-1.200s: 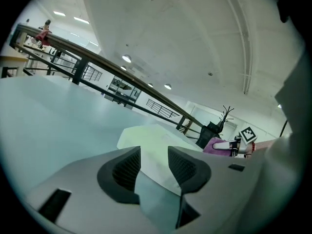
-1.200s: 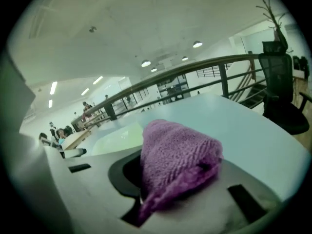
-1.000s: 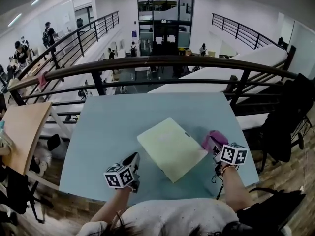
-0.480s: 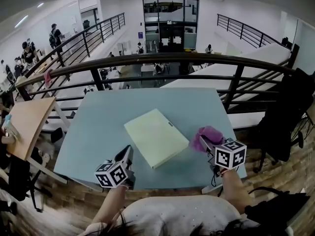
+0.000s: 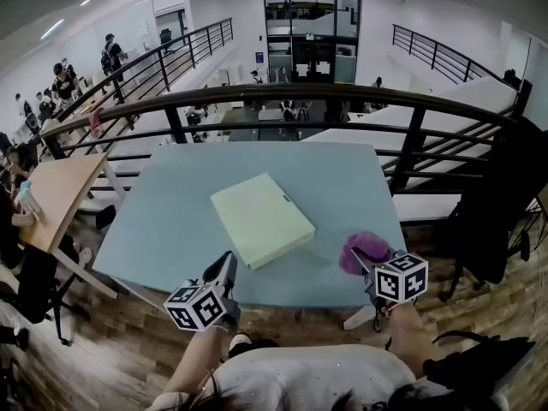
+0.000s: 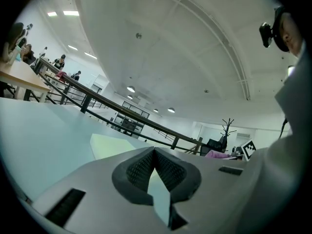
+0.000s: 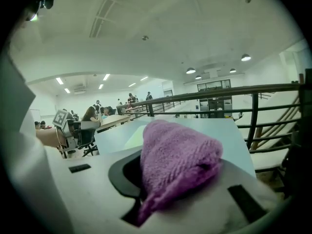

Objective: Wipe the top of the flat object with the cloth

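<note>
A pale yellow-green flat object (image 5: pixel 261 219) lies in the middle of the light blue table (image 5: pixel 163 229). My right gripper (image 5: pixel 366 262) is shut on a purple cloth (image 5: pixel 366 250) at the table's near right edge, a gap away from the flat object. In the right gripper view the cloth (image 7: pixel 178 160) bulges out between the jaws and hides the pads. My left gripper (image 5: pixel 226 268) hovers at the near edge, below the flat object's near corner. Its jaws (image 6: pixel 155 156) are shut with nothing between them, and the flat object (image 6: pixel 109 144) lies ahead of them.
A dark metal railing (image 5: pixel 282 92) runs behind the table's far edge, with a drop beyond it. A wooden table (image 5: pixel 51 195) with people beside it stands at the left. A dark chair or coat (image 5: pixel 505 221) stands at the right.
Both grippers have drawn back to the table's near edge. The cloth, which touched the flat object's right corner, is now apart from it. The head view has pulled back.
</note>
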`<state>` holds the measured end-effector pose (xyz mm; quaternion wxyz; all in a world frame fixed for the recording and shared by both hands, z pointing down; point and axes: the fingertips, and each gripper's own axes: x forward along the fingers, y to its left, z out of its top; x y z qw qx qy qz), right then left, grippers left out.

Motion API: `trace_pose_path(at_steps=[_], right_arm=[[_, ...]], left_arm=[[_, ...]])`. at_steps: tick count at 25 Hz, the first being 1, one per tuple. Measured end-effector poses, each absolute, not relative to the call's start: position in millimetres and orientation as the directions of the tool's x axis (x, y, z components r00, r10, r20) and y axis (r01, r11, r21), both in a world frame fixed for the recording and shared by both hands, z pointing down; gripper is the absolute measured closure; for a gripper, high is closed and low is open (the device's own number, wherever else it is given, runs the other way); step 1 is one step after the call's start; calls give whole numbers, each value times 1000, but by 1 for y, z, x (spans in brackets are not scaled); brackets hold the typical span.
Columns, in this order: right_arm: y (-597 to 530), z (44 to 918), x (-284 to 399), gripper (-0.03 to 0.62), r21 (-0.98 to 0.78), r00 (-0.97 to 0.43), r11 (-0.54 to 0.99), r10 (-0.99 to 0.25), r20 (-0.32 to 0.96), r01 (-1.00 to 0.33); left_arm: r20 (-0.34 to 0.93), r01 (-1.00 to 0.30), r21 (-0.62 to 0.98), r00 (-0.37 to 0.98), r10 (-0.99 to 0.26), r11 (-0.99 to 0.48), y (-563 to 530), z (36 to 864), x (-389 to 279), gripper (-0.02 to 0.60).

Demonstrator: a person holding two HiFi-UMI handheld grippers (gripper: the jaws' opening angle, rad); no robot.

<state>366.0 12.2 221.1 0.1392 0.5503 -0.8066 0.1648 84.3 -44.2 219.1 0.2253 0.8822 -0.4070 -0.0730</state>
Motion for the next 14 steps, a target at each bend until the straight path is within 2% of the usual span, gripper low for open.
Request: trace_pose_path(at_steps=[8, 14], right_arm=[[36, 249, 377, 563, -148, -357, 325, -830, 428, -934], [48, 270, 382, 562, -143, -352, 323, -814, 461, -935]], left_arm=[[53, -683, 513, 629, -776, -519, -5, 235, 76, 581], [29, -703, 486, 607, -795, -519, 11, 234, 73, 581]])
